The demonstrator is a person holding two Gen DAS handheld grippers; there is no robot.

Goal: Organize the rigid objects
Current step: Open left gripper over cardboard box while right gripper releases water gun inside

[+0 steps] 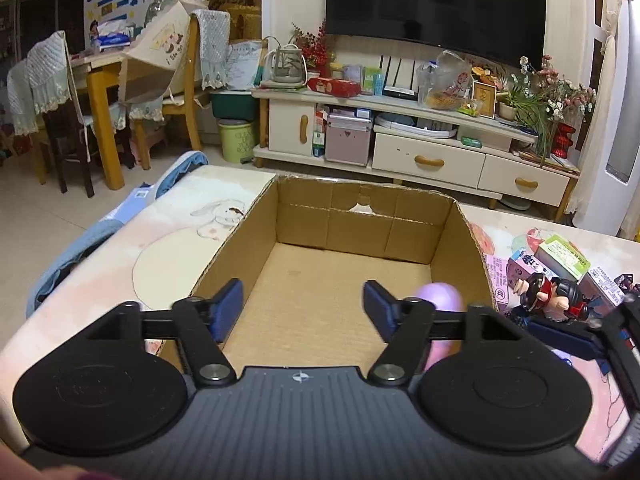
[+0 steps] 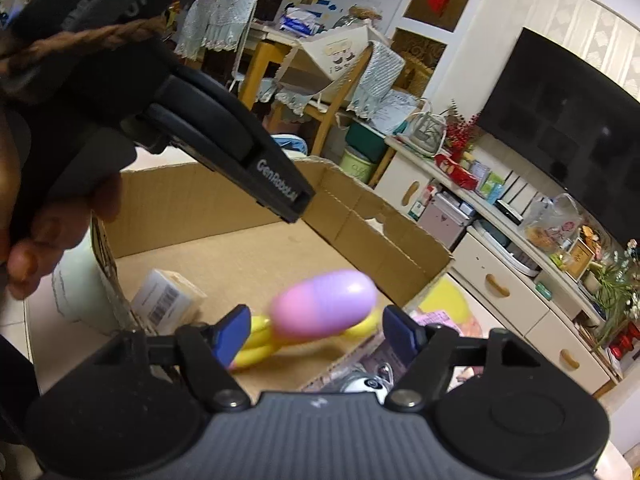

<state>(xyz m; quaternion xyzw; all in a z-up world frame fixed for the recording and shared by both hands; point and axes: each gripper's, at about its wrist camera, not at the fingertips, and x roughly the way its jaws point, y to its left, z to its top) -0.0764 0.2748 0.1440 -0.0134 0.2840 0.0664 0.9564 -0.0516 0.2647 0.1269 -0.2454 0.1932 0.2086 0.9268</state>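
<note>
Left wrist view: the left gripper [image 1: 303,307] hangs over the near edge of a cardboard box [image 1: 460,236] on the worktop [image 1: 176,224], its blue fingers [image 1: 230,300] spread wide with nothing between them. A pink-purple egg [image 1: 440,296] shows blurred behind the right finger, inside the box. Beside the box lie small cartons [image 1: 562,258] and a figurine [image 1: 550,294]. Right wrist view: the right gripper [image 2: 316,334] has its fingers [image 2: 232,330] apart, not pressing anything; the blurred egg [image 2: 324,304] lies between and beyond them over the box floor, with yellow pieces [image 2: 254,340] beneath and a barcoded carton [image 2: 166,298] further left.
</note>
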